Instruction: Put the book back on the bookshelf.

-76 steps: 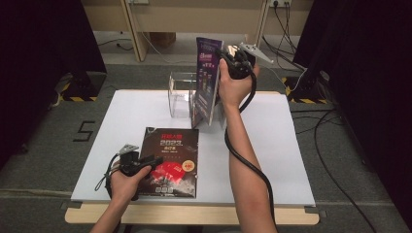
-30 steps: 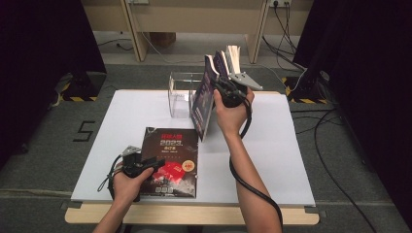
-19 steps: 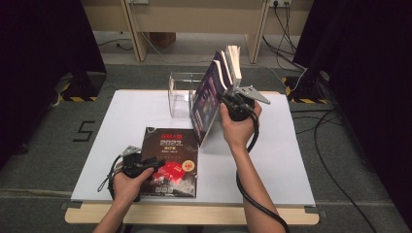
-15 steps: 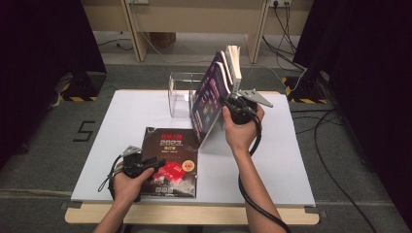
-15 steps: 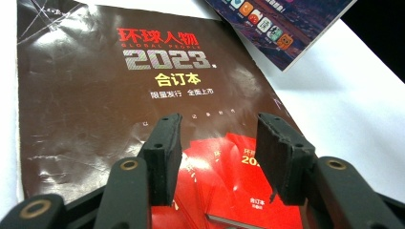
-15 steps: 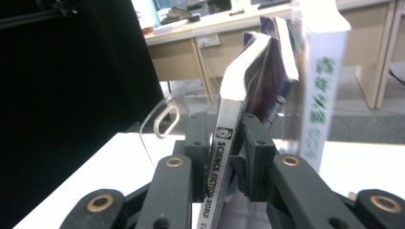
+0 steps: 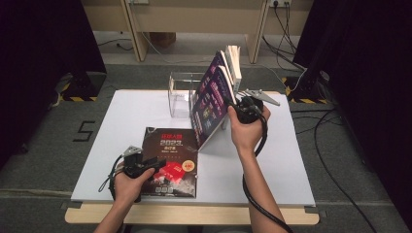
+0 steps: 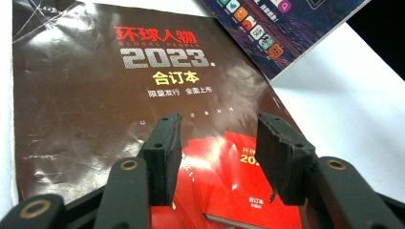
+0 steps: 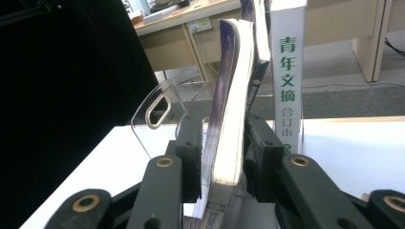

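A dark magazine [image 7: 170,160] printed "2023" [image 8: 95,95] lies flat near the table's front edge. My left gripper [image 7: 154,162] [image 8: 217,152] rests over its lower left part, open, with nothing between the pads. A purple magazine [image 7: 209,104] [image 9: 234,95] stands tilted, leaning back against a white-spined book [image 7: 234,60] [image 9: 288,71] in the clear acrylic rack [image 7: 180,94]. My right gripper [image 7: 232,104] [image 9: 222,143] straddles the purple magazine's right edge. Its jaws have just been opening, with a thin gap showing beside the left pad.
The white table [image 7: 121,111] has bare room at left and right. The rack's clear divider [image 9: 157,109] with a handle slot stands left of the purple magazine. Wooden desk legs and cables lie on the floor beyond the table.
My right hand brought the purple magazine down from above the rack and shifted right, leaving it leaning at a slant. Its jaws stand wider apart. The left gripper stayed put.
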`<state>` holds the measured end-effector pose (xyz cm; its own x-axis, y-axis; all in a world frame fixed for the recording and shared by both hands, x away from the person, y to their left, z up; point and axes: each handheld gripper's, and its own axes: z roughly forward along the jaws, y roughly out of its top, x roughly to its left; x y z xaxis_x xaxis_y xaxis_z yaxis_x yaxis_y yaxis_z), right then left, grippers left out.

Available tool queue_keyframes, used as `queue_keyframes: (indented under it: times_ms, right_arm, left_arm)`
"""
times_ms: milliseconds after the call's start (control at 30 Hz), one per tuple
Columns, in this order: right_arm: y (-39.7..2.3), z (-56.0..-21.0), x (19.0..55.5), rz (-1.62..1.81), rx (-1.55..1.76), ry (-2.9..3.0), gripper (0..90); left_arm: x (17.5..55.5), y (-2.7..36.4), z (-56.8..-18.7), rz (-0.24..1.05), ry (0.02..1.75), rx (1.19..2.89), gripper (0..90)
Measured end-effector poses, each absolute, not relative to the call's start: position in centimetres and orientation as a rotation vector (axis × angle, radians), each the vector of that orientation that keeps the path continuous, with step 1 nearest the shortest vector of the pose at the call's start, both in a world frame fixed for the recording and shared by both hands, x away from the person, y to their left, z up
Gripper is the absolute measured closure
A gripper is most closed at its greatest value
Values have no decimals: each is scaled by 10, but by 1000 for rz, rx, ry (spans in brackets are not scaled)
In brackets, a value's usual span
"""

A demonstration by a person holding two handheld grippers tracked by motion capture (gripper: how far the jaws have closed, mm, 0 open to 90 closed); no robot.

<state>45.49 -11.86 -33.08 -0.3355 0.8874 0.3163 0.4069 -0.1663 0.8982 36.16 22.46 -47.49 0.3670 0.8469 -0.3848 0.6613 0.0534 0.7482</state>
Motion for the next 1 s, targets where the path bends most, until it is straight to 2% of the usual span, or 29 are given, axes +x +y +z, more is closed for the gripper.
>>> queue_keyframes:
  times_ms: [167, 367, 1000]
  right_arm:
    - [-118, -325, 463, 1484, 1505, 1712, 709]
    - [-119, -319, 473, 1427, 1559, 1762, 811]
    - [-117, -319, 473, 1478, 1518, 1783, 828]
  left_arm:
    - [361, 223, -476, 239, 1356, 1670, 504]
    - [362, 225, -475, 240, 1357, 1670, 504]
    - [362, 225, -475, 239, 1357, 1674, 505]
